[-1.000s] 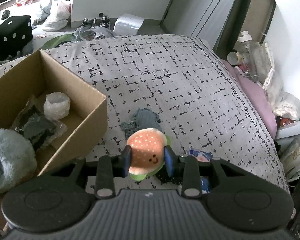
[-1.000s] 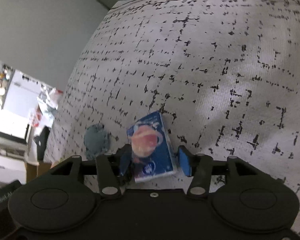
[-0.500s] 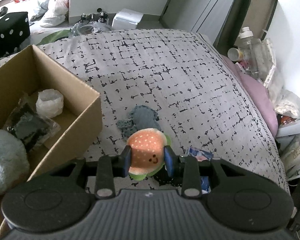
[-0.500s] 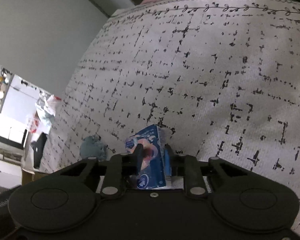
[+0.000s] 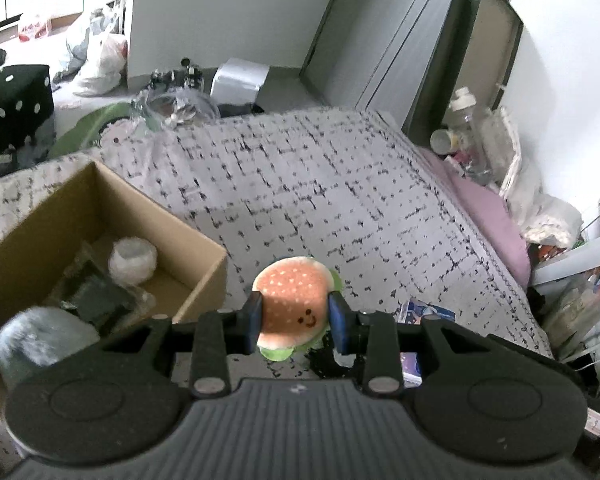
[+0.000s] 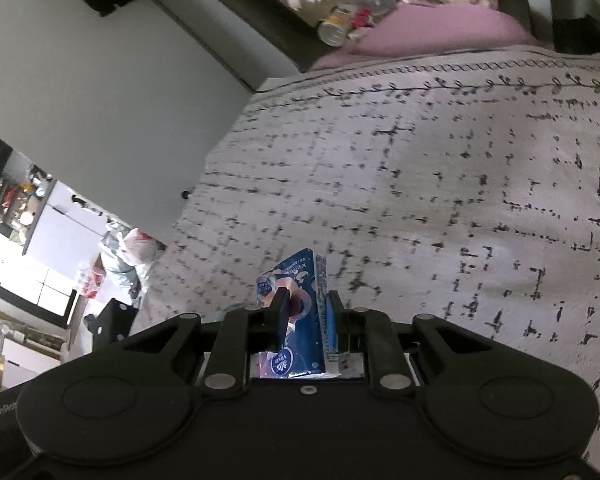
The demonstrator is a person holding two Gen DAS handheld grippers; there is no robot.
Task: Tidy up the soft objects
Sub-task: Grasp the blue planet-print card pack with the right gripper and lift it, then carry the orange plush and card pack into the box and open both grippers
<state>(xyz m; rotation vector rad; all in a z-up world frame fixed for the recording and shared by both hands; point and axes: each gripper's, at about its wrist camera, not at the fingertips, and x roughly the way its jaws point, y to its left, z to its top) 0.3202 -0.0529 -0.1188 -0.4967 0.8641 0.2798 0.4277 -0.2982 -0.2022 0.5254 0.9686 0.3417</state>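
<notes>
My left gripper (image 5: 296, 314) is shut on a plush burger toy (image 5: 294, 304) with a smiling face, held above the patterned bed just right of an open cardboard box (image 5: 204, 280). The box holds a grey fluffy item (image 5: 40, 344), a white bundle (image 5: 133, 260) and a dark plastic-wrapped item (image 5: 100, 300). My right gripper (image 6: 304, 312) is shut on a blue tissue pack (image 6: 300, 304), lifted off the bed cover (image 6: 420, 184). The pack also shows in the left wrist view (image 5: 428, 312).
The bed cover (image 5: 320, 192) spreads ahead, with a pink sheet edge (image 5: 484, 208) at the right. Bottles and bags (image 5: 472, 140) crowd the right bedside. A black dotted cube (image 5: 16, 96) and plastic bags (image 5: 96, 60) lie on the floor beyond.
My left gripper rose and tilted up with the burger; the grey cloth is now out of sight. My right gripper closed on the tissue pack and lifted it.
</notes>
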